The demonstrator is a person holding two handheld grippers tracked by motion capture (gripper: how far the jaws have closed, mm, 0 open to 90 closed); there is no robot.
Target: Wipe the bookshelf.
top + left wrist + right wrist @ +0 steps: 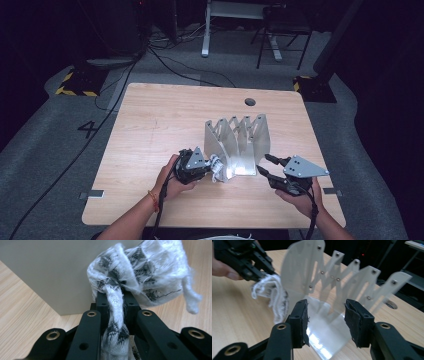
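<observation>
Left hand-held gripper is clamped on the white-and-black knitted cloth, at the near-left corner of the grey metal slotted rack. Right hand-held gripper is open and empty: I'd brace the rack base, then feed the cloth into a slot.

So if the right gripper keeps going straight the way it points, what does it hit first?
Most likely the metal rack: its shiny base plate lies just ahead between the open fingers of the right gripper; depth is hard to judge.
</observation>
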